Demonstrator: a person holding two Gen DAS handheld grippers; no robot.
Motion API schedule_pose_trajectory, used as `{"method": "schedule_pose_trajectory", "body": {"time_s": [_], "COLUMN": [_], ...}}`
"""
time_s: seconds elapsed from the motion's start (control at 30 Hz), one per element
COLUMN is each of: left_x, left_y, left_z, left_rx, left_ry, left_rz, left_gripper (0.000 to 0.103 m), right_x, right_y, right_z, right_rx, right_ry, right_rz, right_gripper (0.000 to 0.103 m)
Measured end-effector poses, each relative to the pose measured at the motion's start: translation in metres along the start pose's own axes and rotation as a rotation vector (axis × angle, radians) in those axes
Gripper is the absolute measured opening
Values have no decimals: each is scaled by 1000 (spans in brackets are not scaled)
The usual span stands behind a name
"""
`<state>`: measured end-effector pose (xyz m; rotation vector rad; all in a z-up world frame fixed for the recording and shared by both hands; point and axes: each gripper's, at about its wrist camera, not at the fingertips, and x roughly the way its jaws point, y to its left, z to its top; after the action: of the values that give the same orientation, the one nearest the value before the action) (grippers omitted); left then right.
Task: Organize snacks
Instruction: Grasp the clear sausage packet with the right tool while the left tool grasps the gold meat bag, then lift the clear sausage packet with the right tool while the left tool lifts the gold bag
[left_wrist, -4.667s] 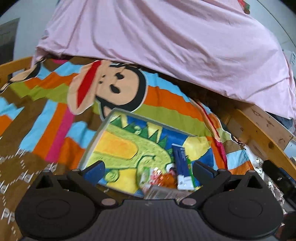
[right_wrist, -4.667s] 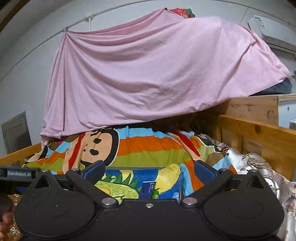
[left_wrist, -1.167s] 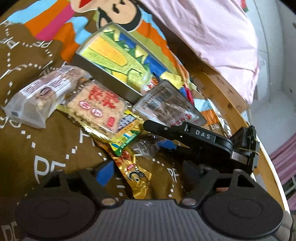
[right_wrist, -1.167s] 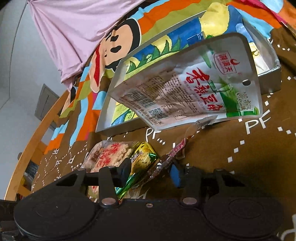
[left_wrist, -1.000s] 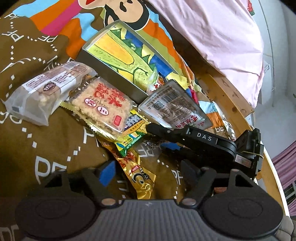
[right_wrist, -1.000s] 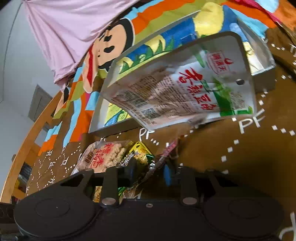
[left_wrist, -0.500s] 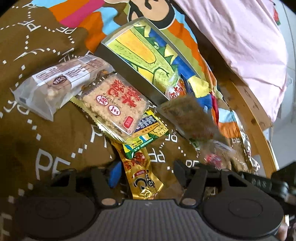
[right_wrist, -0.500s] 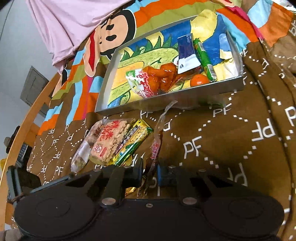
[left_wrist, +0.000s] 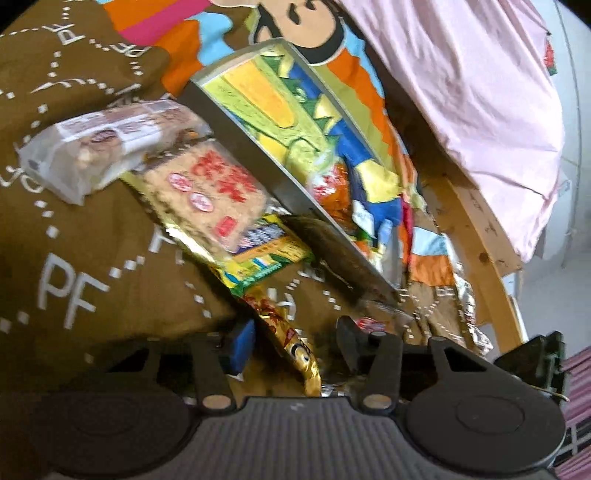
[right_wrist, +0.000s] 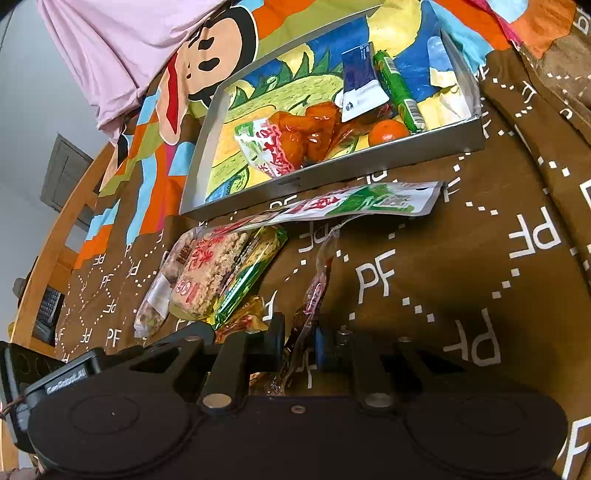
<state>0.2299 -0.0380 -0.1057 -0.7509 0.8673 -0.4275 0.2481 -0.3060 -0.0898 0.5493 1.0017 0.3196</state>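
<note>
My left gripper (left_wrist: 295, 347) hovers low over the brown blanket, its jaws closing with a gold snack packet (left_wrist: 291, 332) between them and gaps still at both pads. My right gripper (right_wrist: 299, 343) is shut on a thin clear packet with red print (right_wrist: 317, 291), which stands up from the fingers. Ahead lies the grey tray with a dinosaur picture (right_wrist: 332, 173), also in the left wrist view (left_wrist: 236, 122); it holds an orange snack bag (right_wrist: 303, 133), a blue packet, a green tube and a mandarin. A white-green pouch (right_wrist: 369, 203) lies flat before its front wall.
A rice cracker pack (left_wrist: 207, 192), a yellow-green packet (left_wrist: 266, 254) and a clear nut-bar bag (left_wrist: 103, 147) lie beside the tray. A wooden bed rail (left_wrist: 476, 236) runs along the right. A pink sheet (left_wrist: 461, 74) hangs behind the tray.
The right gripper pulled back with the clear packet, and the white-green pouch dropped flat before the tray. The left jaws narrowed around the gold packet, and the view rolled slightly.
</note>
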Motion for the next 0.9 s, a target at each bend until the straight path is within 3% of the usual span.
{"method": "schedule_pose_trajectory", "body": {"time_s": [0.1, 0.23, 0.6, 0.7, 0.77, 0.9], "left_x": [4, 9, 17, 18, 18, 16], "left_y": [-2, 12, 14, 8, 6, 10], "left_z": [-2, -2, -6, -7, -8, -8], "left_rx": [8, -91, -95, -53, -42, -72], "left_ry": [6, 10, 11, 12, 11, 14], "left_rz": [17, 14, 1, 43, 70, 90], "left_gripper": [53, 53, 59, 51, 40, 29], "right_x": [2, 5, 5, 6, 6, 5], "right_y": [1, 0, 1, 0, -1, -5], "right_z": [-1, -1, 0, 0, -1, -3], "right_rx": [-4, 2, -2, 8, 19, 51], "right_ry": [5, 22, 33, 33, 33, 33], "right_rz": [-4, 1, -3, -2, 0, 7], "right_gripper": [17, 18, 19, 19, 19, 19]}}
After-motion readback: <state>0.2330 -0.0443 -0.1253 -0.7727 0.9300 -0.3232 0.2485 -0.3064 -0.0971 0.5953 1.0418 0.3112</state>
